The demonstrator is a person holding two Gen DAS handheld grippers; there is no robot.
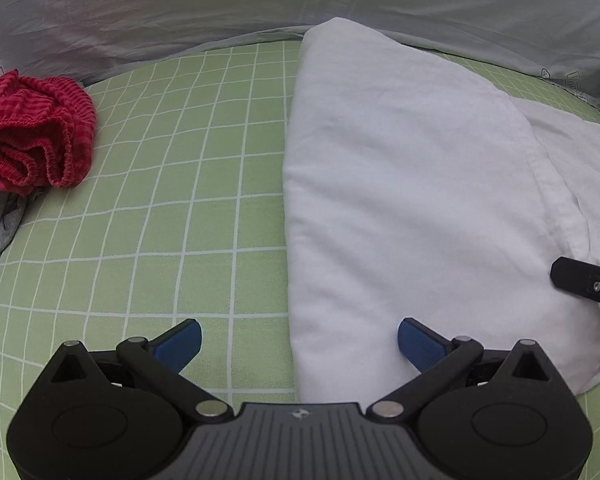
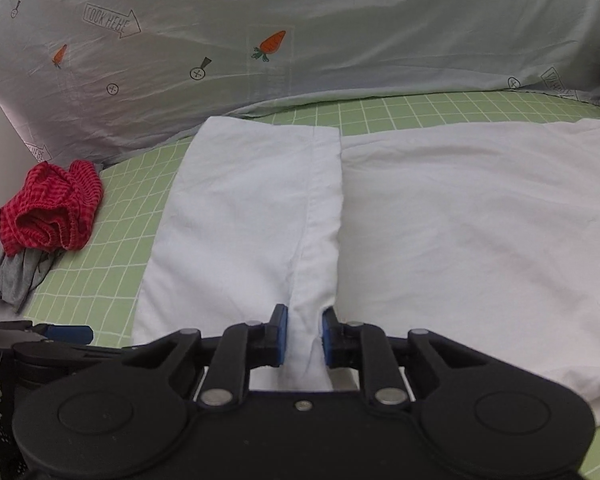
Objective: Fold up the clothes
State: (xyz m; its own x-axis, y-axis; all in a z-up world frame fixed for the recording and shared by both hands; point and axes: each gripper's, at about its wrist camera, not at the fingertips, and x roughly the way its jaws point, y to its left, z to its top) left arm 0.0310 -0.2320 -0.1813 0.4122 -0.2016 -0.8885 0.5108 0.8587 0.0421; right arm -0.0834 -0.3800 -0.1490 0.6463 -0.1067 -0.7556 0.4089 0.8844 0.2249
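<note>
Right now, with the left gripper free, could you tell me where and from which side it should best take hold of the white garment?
Judging by its pose, grip the white garment at its near left corner, coming in from the bare green checked sheet. That folded edge lies straight and exposed, directly between the open left gripper pads, while the right gripper pinches the hem.

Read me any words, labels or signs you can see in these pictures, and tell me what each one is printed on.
"LOOK HERE", inside an arrow outline, on the pale printed sheet behind the bed.
Partial arrow prints of the same kind at the sheet's lower left and far right: cut off or too blurred to read.
Small emblem on the left gripper body: a symbol, no letters legible.
No text on the white garment or red garment.
</note>
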